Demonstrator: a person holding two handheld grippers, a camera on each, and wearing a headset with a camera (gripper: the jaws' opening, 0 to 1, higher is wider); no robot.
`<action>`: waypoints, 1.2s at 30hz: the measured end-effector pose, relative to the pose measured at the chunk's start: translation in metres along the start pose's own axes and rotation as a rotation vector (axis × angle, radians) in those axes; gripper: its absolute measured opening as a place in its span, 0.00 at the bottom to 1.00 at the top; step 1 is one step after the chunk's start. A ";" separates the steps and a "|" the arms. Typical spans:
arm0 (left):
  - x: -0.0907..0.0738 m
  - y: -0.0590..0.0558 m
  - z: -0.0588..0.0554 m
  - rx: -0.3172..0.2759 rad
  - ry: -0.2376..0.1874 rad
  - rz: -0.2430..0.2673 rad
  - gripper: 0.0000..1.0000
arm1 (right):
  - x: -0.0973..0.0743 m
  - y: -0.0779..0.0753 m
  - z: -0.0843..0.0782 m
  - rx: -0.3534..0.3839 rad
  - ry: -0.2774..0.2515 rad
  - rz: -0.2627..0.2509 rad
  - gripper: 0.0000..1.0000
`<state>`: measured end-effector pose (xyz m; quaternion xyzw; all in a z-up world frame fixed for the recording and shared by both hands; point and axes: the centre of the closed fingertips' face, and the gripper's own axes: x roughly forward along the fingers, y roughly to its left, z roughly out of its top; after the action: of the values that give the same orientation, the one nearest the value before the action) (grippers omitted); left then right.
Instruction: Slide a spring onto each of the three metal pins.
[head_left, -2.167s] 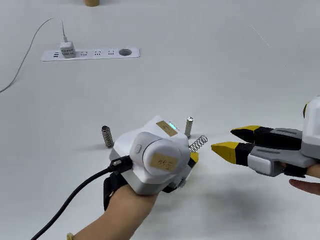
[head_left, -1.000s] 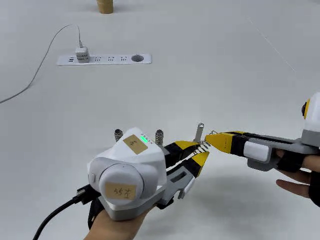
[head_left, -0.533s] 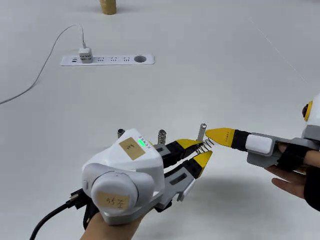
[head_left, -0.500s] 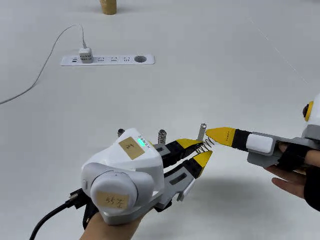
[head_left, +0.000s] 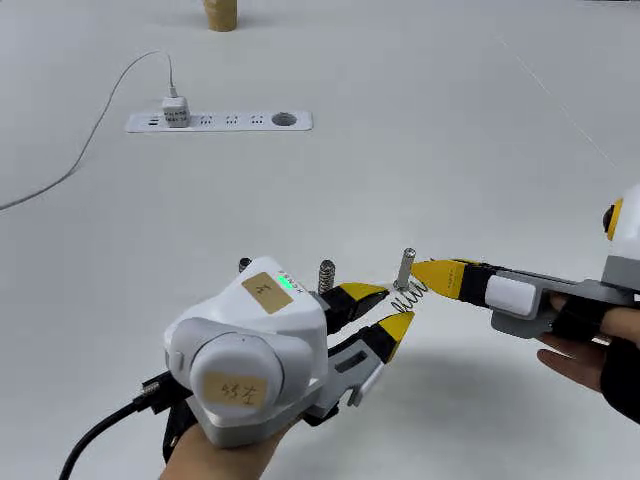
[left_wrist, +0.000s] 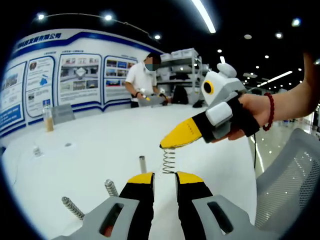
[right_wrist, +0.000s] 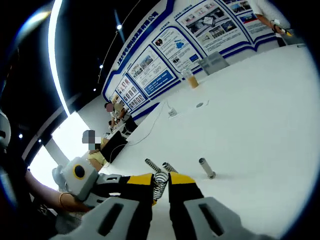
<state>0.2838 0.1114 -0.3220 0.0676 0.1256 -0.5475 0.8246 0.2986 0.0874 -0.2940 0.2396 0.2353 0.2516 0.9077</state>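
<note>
White tabletop (head_left: 480, 120) lies wide and bare around the bare pin (head_left: 406, 264). A power strip (head_left: 220, 121) sits far behind the pin to the left, and there is open room to the pin's right. Left of that pin stand two more, each already wearing a spring: the nearer sprung pin (head_left: 326, 275) shows plainly, while the farther sprung pin (head_left: 244, 265) is half hidden behind the left tool's white housing. The left tool (head_left: 392, 306) reaches in from low left, roughly level, jaws a little apart. The loose spring (head_left: 411, 291) has one end between their tips, just in front of the bare pin; whether they pinch it cannot be told. The right tool (head_left: 422, 272) comes in level from the right, jaws closed on the spring's other end, just beside the pin. Its hand (head_left: 575, 362) is cut off by the frame edge.
</note>
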 end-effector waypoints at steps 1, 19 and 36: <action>-0.001 0.001 -0.003 -0.007 0.013 0.002 0.17 | 0.000 0.000 0.001 -0.010 -0.001 -0.006 0.12; -0.022 0.018 -0.021 -0.042 0.112 0.080 0.31 | 0.004 -0.019 0.029 -0.252 -0.042 -0.106 0.12; -0.046 0.034 -0.018 -0.011 0.105 0.137 0.48 | 0.021 -0.033 0.043 -0.375 -0.059 -0.153 0.12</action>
<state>0.2956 0.1698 -0.3271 0.1001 0.1665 -0.4847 0.8528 0.3495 0.0609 -0.2859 0.0548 0.1754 0.2144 0.9593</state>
